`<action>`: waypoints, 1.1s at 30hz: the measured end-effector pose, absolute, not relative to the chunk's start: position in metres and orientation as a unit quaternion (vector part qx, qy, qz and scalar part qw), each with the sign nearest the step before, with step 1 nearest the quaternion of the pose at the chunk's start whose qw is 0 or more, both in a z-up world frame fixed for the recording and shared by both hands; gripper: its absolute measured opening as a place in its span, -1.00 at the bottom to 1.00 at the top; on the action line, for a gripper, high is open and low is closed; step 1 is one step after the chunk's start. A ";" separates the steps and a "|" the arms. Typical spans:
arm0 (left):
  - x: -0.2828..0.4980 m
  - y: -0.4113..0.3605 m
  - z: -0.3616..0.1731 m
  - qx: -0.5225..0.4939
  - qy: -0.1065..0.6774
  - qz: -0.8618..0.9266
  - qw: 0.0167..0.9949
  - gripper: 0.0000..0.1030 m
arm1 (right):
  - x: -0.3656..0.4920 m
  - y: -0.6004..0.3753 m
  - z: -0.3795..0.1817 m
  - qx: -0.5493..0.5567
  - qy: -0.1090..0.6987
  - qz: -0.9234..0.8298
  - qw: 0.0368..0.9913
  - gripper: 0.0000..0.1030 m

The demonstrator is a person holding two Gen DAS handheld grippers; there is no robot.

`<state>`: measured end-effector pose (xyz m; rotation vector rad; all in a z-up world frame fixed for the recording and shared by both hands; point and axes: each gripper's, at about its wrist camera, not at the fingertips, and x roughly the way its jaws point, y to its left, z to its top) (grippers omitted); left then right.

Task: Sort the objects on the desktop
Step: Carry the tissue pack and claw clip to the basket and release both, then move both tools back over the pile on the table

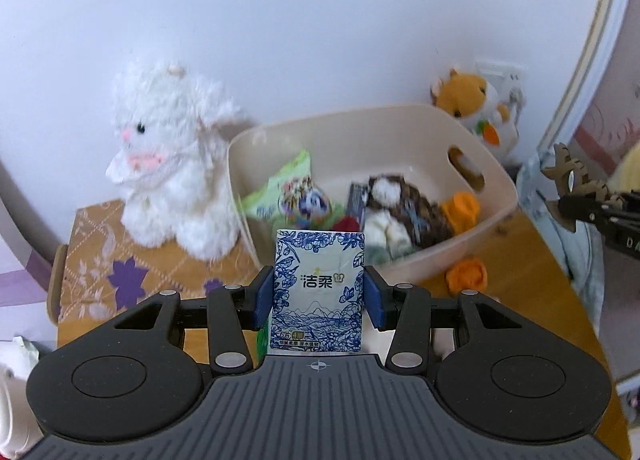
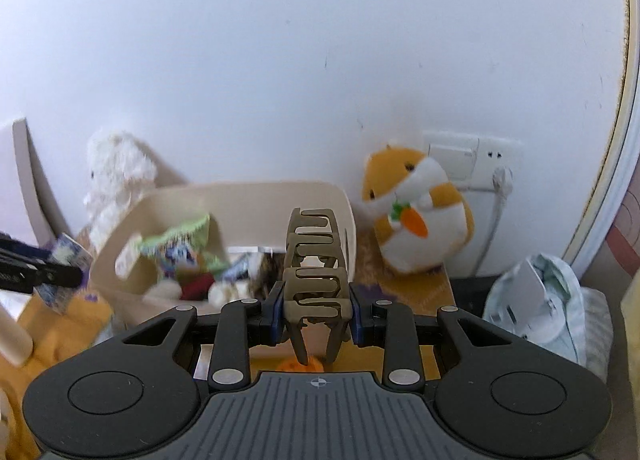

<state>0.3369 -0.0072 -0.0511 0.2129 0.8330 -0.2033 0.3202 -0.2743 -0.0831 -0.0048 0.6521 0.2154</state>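
While both grippers hang above the bench [image 1: 560, 280], each carries one item. Left gripper [image 1: 319, 292]: blue fingers [image 1: 264, 294] clamped on the sides of an upright blue-and-white floral tissue packet [image 1: 319, 288], held in front of the bin. Right gripper [image 2: 317, 310]: fingers [image 2: 357, 314] narrow, pinching a tan plastic claw hair clip [image 2: 316, 280], teeth pointing down. Cream plastic storage bin [image 1: 400, 119] at 12 o'clock of the packet, holding a green snack bag [image 1: 280, 187] and a brown-and-white plush [image 1: 404, 211]. Fluffy white plush rabbit [image 1: 172, 155] at 9 o'clock of the bin; orange-and-white hamster plush with carrot [image 2: 416, 211] at 3 o'clock. Small orange object [image 1: 467, 274] on the bench just in front of the bin.
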 end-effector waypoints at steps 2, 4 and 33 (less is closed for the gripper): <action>0.347 -0.012 -0.051 0.097 0.401 -0.092 0.906 -0.09 | 0.329 -0.270 -0.081 0.006 0.314 0.106 0.944 -0.45; 0.357 -0.016 -0.051 0.090 0.397 -0.094 0.909 -0.09 | 0.340 -0.264 -0.081 0.006 0.310 0.109 0.945 -0.45; 0.415 -0.031 -0.101 0.086 0.447 -0.046 0.889 0.56 | 0.390 -0.203 -0.124 -0.101 0.329 0.144 0.928 0.76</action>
